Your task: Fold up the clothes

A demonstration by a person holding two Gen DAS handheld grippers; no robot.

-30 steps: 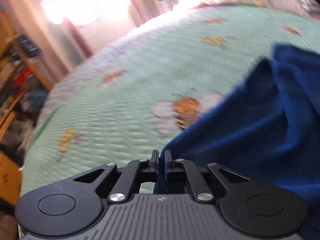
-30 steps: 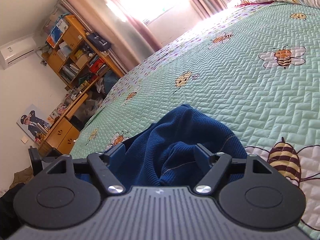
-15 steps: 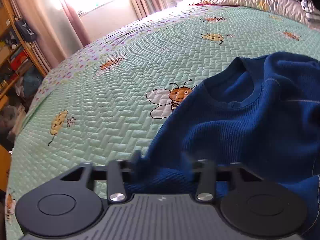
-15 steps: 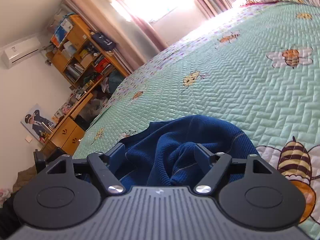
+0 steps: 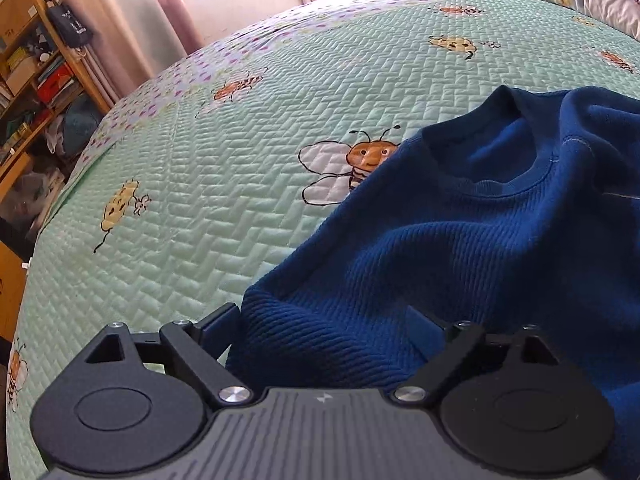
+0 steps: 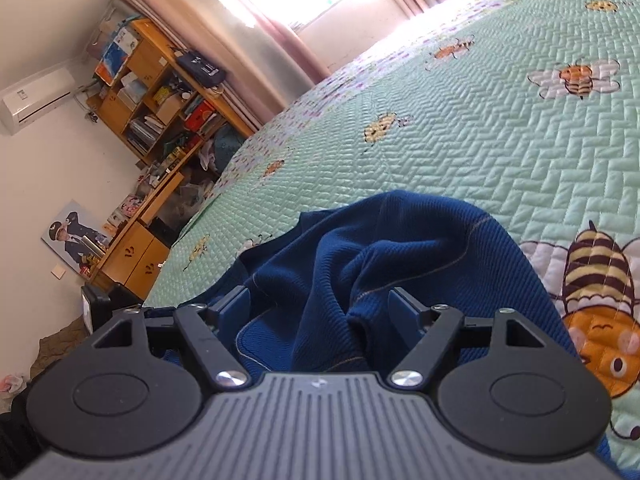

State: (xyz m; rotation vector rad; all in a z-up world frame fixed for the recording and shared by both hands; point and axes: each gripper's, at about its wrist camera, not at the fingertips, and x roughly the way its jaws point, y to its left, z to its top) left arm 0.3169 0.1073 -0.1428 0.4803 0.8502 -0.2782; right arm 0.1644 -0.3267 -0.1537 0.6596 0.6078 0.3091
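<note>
a dark blue sweater [image 5: 480,248] is lying bunched on the bed, sitting on a mint-green quilted bedspread [image 5: 240,160] w/ a stitched herringbone texture and printed bees. the knit is a fine ribbed/waffle weave, soft and slumping in thick folds; its round ribbed neckline [image 5: 516,184] is gaping open, facing up toward the pillow end. pale stitching lines are running along its seams.

the left gripper [image 5: 320,326] is hovering at the near corner of the sweater, black hinged arms w/ blue pads; its jaws have just been opening and are standing wide, a rolled edge of knit lying between them but not pinched, so it's released. left finger [image 5: 218,326] is sitting just off the fabric edge over the bedspread.

the right gripper [image 6: 320,306] is also spread wide, a crumpled hump of the sweater [image 6: 380,248] lying btwn its fingers; pads aren't pressing on it as far as i can see. a wooden bookshelf [image 6: 160,92] is standing by the curtains.
</note>
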